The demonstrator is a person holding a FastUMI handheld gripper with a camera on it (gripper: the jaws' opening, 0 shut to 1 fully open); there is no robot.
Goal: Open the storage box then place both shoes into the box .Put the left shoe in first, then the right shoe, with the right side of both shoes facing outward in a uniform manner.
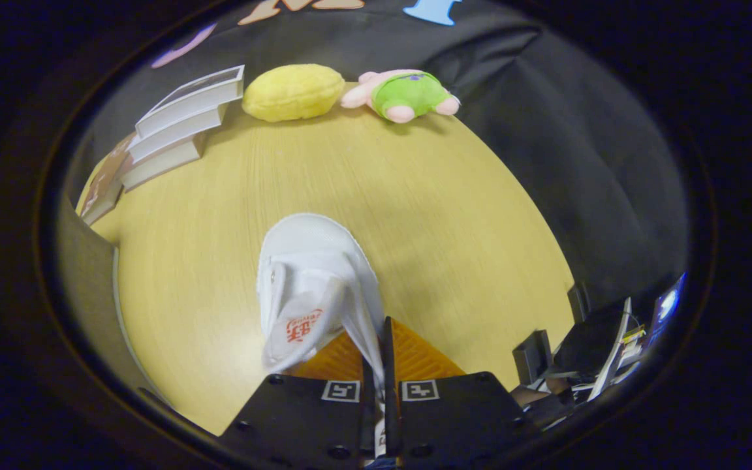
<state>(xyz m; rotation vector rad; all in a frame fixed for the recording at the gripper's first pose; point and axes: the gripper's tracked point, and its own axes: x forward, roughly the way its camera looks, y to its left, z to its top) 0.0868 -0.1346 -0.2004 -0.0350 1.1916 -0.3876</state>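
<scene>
The white shoe [314, 287] hangs from the tongs [376, 352], its toe pointing away from them over the bench [454, 215]. The two fingers [415, 356] stand nearly together, clamped on a thin edge of the shoe's upper at the collar, which runs down into the narrow gap between them. The rest of the shoe lies just ahead of the fingers and to their left, with the tongue [297, 329] flopped forward and showing a red print. The shoe's toe cap is rounded and clean, and whether the sole touches the bench or is lifted clear of it cannot be told.

The tongs look down at the bench from above, tilted forward, with the fingers reaching toward the shoe's heel end.

Well beyond the shoe, along the far edge of the bench, sit a stack of books [173, 127], a yellow plush [293, 92] just beside them, and a pink and green plush toy [405, 95] near that. A grey wall panel [92, 294] stands at the left of the bench
</scene>
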